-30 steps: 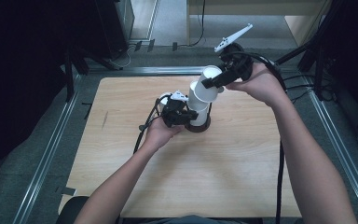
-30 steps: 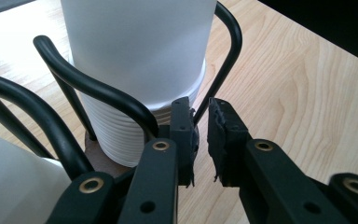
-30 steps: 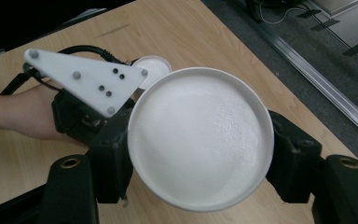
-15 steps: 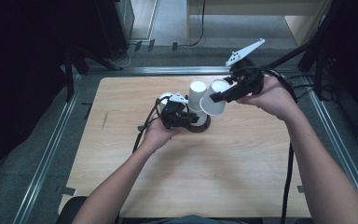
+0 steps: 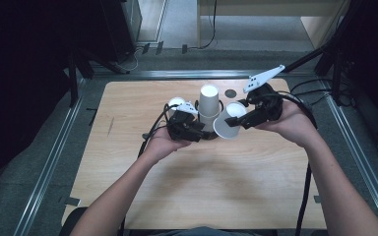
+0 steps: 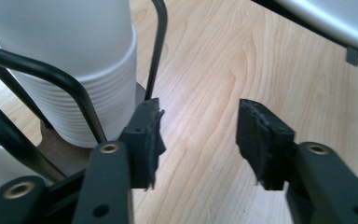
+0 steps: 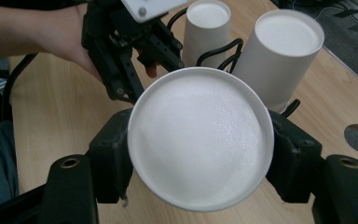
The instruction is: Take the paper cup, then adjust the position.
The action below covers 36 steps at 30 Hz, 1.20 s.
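Left gripper (image 5: 202,133) spread, just opening, nothing between its pads, beside the cup stack (image 5: 209,105) in the wire rack (image 5: 197,129). Right gripper (image 5: 237,119) pinching a paper cup (image 5: 228,126) by its sides: light, thin-walled, probably easily crushed, so gentle mid-wall pressure only.

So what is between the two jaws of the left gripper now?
Nothing: in the left gripper view the left gripper has just been opening, with bare wooden table in its gap. The stack of paper cups stands beside it.
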### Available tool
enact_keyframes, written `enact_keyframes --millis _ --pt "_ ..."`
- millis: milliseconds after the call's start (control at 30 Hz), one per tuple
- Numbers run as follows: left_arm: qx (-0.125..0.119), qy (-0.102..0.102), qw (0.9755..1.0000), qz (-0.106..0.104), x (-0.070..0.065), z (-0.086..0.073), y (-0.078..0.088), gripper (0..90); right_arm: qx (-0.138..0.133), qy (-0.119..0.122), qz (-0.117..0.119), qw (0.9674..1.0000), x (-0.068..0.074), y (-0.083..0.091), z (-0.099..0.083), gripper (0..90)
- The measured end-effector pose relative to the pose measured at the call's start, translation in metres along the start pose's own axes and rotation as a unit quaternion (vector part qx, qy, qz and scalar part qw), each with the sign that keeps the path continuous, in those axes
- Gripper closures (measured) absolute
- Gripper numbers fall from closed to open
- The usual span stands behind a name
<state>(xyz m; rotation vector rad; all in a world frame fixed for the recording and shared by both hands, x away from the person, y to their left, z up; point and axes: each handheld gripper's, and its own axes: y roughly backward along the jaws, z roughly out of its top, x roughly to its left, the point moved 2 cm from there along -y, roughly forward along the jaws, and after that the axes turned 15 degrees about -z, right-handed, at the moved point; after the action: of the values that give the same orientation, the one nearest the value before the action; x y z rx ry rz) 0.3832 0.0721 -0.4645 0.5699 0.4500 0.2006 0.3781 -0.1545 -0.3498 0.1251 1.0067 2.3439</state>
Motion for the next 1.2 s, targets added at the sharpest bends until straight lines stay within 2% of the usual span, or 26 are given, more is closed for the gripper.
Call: enact_keyframes --millis 133,433,700,867,967,1000,1200 --pt "-0.004 -0.012 0.9997 -0.022 -0.005 -0.005 0.005 43.4 0.005 -0.002 0.005 1.0 0.004 -0.005 -0.014 33.3" --pt "0.004 -0.03 0.9985 -0.047 -0.011 -0.016 0.016 39.5 0.002 -0.006 0.02 0.9998 0.016 -0.021 -0.035 33.2" --pt "-0.002 -0.016 0.9973 -0.072 -0.011 -0.026 0.025 35.9 0.005 0.004 0.034 0.9994 0.029 -0.038 -0.046 33.2" --pt "0.011 -0.022 0.996 -0.086 -0.013 -0.032 0.026 24.3 0.005 0.009 0.041 0.9991 0.034 -0.048 -0.049 33.1" --pt "0.008 -0.022 0.9964 -0.081 -0.013 -0.033 0.026 17.1 0.001 0.009 0.044 0.999 0.037 -0.053 -0.052 33.2" --pt "0.004 -0.017 0.9959 -0.089 -0.013 -0.034 0.027 16.1 0.001 0.007 0.047 0.9989 0.038 -0.055 -0.052 33.1" --pt "0.007 -0.026 0.9952 -0.094 -0.015 -0.04 0.024 14.9 -0.004 0.001 0.06 0.9982 0.043 -0.064 -0.056 33.1"
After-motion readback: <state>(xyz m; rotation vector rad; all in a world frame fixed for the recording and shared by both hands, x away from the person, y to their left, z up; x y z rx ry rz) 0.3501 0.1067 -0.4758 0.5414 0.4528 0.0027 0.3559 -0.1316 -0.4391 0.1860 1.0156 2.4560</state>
